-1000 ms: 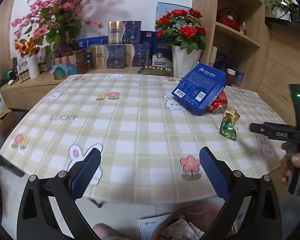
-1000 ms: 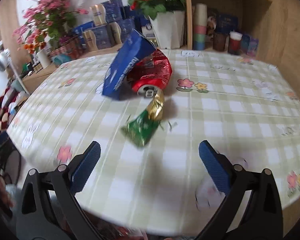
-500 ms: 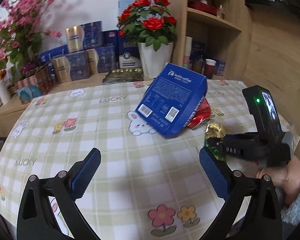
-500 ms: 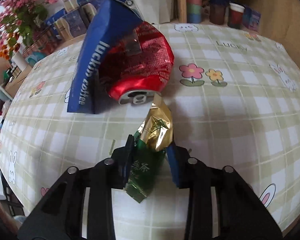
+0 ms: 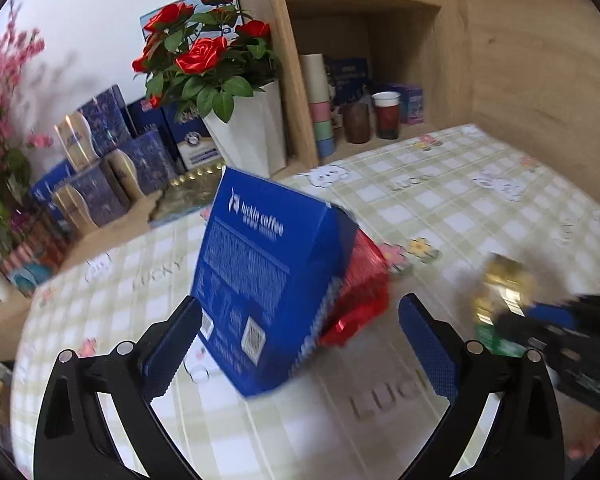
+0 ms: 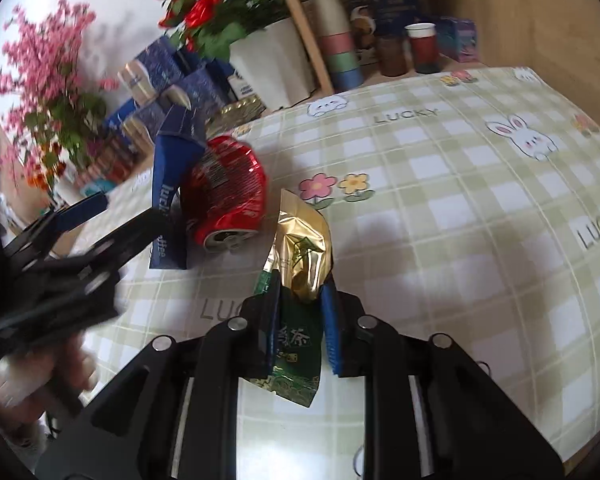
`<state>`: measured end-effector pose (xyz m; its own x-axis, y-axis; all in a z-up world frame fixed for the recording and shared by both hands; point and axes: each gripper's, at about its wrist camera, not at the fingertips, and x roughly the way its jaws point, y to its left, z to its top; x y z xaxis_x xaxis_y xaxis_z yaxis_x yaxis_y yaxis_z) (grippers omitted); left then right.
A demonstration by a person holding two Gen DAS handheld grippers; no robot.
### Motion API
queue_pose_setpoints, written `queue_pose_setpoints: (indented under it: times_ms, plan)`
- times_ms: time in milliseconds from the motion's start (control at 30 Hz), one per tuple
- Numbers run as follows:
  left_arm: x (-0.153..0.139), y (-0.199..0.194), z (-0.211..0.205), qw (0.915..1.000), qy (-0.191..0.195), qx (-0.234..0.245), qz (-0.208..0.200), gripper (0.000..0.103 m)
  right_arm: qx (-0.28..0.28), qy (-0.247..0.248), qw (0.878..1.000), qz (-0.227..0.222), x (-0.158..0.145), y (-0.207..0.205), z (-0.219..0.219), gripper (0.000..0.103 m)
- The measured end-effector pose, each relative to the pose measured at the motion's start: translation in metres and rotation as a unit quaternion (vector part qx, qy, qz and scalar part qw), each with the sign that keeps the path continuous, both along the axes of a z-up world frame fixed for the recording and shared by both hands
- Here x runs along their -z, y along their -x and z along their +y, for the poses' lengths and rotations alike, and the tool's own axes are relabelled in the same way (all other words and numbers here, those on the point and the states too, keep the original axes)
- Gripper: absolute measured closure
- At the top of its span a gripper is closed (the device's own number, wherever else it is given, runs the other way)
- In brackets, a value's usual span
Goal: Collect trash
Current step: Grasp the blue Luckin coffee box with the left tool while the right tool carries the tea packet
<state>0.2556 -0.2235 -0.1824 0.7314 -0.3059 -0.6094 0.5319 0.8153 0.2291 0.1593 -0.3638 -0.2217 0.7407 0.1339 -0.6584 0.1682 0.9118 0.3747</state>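
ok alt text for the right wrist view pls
The right gripper pinches a green and gold tea packet over a checked tablecloth. Behind it, a crushed red can leans against a blue coffee box.

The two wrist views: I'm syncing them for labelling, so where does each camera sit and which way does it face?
Left wrist: rides the open left gripper, looking down over the checked tablecloth at the blue cardboard coffee box; its own fingers show.
Right wrist: rides the right gripper, shut on the green-and-gold foil tea packet; a hand shows.
Shared: box, crushed red drink can, packet, each other's gripper.
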Motion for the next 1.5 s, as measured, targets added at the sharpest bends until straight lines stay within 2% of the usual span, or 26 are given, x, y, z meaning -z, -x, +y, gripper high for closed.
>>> queue_pose_setpoints:
  times_ms: [167,267,367,433,467,500,567,633,667,700,900,1033,1200,1333,1500]
  plan:
    - [0.013,-0.025,-0.012,0.9982,-0.037,-0.043,-0.019,0.006,0.005,-0.011,1.000,-0.011,0.002,0.009,-0.012,0.081]
    - [0.017,-0.034,-0.009,0.9972,-0.052,-0.051,-0.018,0.006,0.004,-0.013,1.000,-0.013,0.002,0.013,-0.013,0.081]
    - [0.025,-0.038,-0.007,0.9952,-0.082,-0.046,-0.027,0.007,0.007,-0.022,1.000,-0.012,0.003,0.015,-0.014,0.081]
    - [0.032,-0.042,-0.001,0.9942,-0.096,-0.045,-0.018,0.016,0.009,-0.026,1.000,-0.013,0.004,0.018,-0.012,0.081]
    - [0.032,-0.043,0.002,0.9945,-0.094,-0.045,-0.012,0.025,0.009,-0.027,1.000,-0.013,0.005,0.020,-0.011,0.081]
    - [0.032,-0.044,0.008,0.9948,-0.089,-0.048,-0.007,0.044,0.009,-0.029,0.999,-0.013,0.005,0.021,-0.010,0.081]
    - [0.030,-0.044,0.016,0.9943,-0.091,-0.055,-0.007,0.070,0.008,-0.033,0.999,-0.014,0.005,0.025,-0.007,0.081]
    - [0.022,-0.040,0.031,0.9962,-0.077,-0.038,-0.009,0.075,0.006,-0.033,0.999,-0.017,0.003,0.028,-0.004,0.081]
    - [0.021,-0.038,0.033,0.9958,-0.082,-0.036,-0.015,0.087,0.003,-0.032,0.999,-0.019,0.001,0.030,-0.002,0.081]
    - [0.015,-0.038,0.044,0.9960,-0.079,-0.035,-0.019,0.089,0.000,-0.031,0.999,-0.021,0.000,0.031,0.000,0.081]
    - [-0.019,-0.041,0.104,0.9977,-0.007,-0.067,0.002,0.090,-0.013,-0.024,0.999,-0.036,-0.011,0.040,0.015,0.081]
    - [-0.041,-0.027,0.146,0.9956,0.048,-0.077,0.023,0.090,-0.022,-0.023,0.998,-0.047,-0.022,0.048,0.026,0.081]
    - [-0.059,0.014,0.183,0.9934,0.081,-0.064,0.050,0.090,-0.046,-0.015,0.997,-0.057,-0.035,0.063,0.045,0.081]
    - [-0.070,0.051,0.207,0.9879,0.123,-0.054,0.077,0.090,-0.064,-0.015,0.996,-0.056,-0.040,0.081,0.060,0.081]
    - [-0.075,0.103,0.232,0.9834,0.149,-0.052,0.089,0.090,-0.088,-0.008,0.995,-0.046,-0.038,0.107,0.078,0.081]
